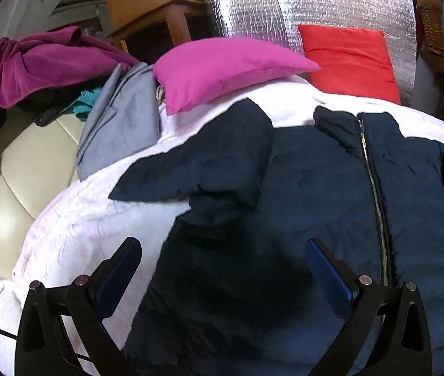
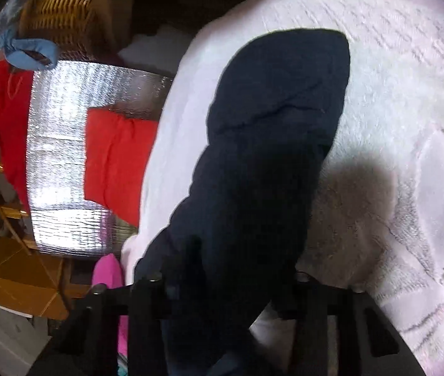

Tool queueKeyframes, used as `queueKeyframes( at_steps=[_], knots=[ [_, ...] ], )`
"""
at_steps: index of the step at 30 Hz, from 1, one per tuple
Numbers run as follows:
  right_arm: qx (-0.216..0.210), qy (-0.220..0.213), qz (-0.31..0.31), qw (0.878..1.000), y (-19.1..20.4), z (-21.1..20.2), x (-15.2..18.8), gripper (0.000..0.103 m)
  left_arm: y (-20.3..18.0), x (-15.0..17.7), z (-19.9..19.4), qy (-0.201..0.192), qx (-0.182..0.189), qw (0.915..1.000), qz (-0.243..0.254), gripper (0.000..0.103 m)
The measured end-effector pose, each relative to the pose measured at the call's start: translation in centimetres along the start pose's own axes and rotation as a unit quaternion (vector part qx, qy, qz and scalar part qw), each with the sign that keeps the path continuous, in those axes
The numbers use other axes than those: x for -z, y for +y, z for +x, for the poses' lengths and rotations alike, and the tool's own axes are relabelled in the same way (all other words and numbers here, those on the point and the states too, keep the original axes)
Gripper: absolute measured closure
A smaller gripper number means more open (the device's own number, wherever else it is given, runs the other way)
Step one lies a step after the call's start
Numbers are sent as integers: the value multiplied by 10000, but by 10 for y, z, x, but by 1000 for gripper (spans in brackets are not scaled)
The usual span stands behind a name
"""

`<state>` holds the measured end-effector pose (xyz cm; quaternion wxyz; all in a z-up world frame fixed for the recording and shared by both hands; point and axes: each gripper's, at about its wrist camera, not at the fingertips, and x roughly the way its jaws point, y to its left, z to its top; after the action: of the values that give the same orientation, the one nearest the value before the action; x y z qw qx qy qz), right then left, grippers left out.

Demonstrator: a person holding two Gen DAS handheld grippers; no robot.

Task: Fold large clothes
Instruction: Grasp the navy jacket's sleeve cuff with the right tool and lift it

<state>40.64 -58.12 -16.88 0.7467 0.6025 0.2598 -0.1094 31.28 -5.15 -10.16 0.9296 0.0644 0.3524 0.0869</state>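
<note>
A navy zip-up jacket (image 1: 300, 188) lies front up on a white blanket (image 1: 90, 219), zipper (image 1: 375, 194) closed. Its left sleeve (image 1: 197, 163) is folded in across the chest side. My left gripper (image 1: 223, 247) is open and empty, hovering over the jacket's lower left part, blue pads (image 1: 328, 272) wide apart. In the right wrist view the other navy sleeve (image 2: 269, 144) lies stretched over the white blanket (image 2: 410, 125). My right gripper (image 2: 234, 285) sits over the sleeve's near end; the dark cloth hides its fingertips, so its grip is unclear.
A pink pillow (image 1: 222, 69) and a red pillow (image 1: 350, 59) lie at the blanket's far end before a silver foil panel (image 1: 284, 6). A grey garment (image 1: 121, 119), a magenta garment (image 1: 37, 62) and a cream cushion (image 1: 18, 188) are left. A wicker basket (image 2: 59, 9) stands beyond.
</note>
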Motion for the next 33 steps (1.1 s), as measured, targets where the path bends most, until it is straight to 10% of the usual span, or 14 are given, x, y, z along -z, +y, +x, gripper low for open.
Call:
queueKeyframes(
  at_steps=[8,22,27,33],
  knots=[
    [-324,-661,-2463,9664,120,-35,64,77,17,-6,-11,-231,141,9995,-166,0],
    [-569,961,-4543,8838,166,16,255,75,52,1,-27,-403,194,9978,-484,0],
    [-643,1521,-4643,8702,156,19,290,23,60,1,-29,-418,238,9970,-614,0],
    [-834,1641,-4475,8751,155,4,287,22,64,1,-33,-494,257,9961,-688,0]
  ],
)
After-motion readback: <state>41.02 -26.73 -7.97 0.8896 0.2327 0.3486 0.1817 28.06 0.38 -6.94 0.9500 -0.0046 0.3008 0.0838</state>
